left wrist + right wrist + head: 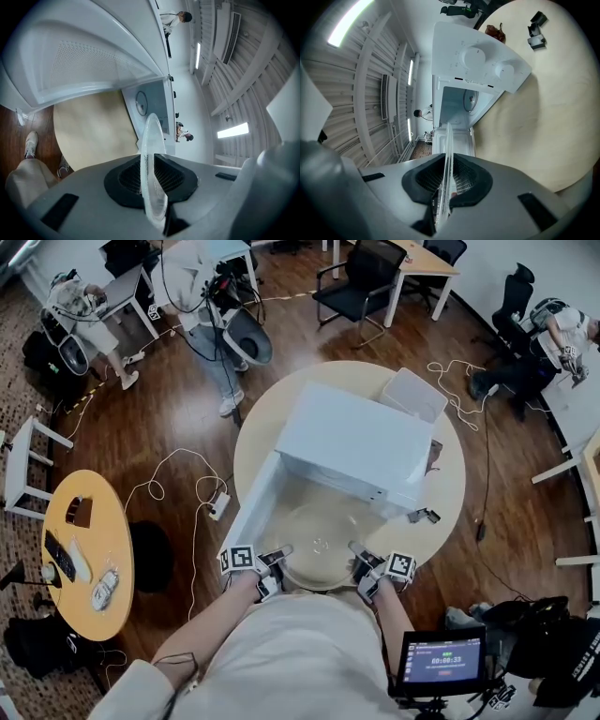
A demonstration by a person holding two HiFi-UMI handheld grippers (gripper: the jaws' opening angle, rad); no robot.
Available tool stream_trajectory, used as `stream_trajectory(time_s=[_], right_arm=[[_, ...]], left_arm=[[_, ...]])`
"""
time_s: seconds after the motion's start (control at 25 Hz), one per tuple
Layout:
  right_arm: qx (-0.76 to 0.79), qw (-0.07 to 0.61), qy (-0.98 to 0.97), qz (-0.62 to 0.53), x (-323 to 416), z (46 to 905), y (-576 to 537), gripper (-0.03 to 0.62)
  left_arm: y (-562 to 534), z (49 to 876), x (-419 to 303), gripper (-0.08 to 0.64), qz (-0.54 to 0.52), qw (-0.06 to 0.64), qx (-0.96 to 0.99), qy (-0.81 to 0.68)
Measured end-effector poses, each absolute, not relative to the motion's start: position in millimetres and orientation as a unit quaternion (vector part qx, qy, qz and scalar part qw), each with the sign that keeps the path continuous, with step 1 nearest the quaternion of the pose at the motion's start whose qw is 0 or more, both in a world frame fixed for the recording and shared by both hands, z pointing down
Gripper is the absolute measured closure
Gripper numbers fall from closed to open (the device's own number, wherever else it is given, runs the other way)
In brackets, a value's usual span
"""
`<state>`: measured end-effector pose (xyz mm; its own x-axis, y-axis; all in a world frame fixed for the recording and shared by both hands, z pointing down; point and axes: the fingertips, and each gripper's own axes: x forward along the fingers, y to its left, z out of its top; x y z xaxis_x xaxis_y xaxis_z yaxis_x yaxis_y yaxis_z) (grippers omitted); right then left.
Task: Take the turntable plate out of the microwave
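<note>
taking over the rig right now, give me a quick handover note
left hand-held gripper: shut on the left rim of the turntable plate.
right hand-held gripper: shut on its right rim.
The plate is held in front of the microwave, beside the open door, over the near edge of the round table.
Done: the plate looks clear of the cavity.
Left: probably set it down, then release.

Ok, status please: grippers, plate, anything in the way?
Left gripper and right gripper shut on plate. Plate in front of microwave, above table. Door open, nothing blocking.
</note>
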<state>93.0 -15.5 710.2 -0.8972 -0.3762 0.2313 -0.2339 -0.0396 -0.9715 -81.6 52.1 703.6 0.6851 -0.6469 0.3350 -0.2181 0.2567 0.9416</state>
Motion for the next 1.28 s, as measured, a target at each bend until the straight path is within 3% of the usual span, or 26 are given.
stream_trajectory(time_s=[1.28], right_arm=[[-0.189,0.016,0.676,-0.712,101.1,737.2,-35.6,0.563]], left_arm=[[43.3,728.9,-66.0,0.512,-0.164,0.706,0.566,-0.394]])
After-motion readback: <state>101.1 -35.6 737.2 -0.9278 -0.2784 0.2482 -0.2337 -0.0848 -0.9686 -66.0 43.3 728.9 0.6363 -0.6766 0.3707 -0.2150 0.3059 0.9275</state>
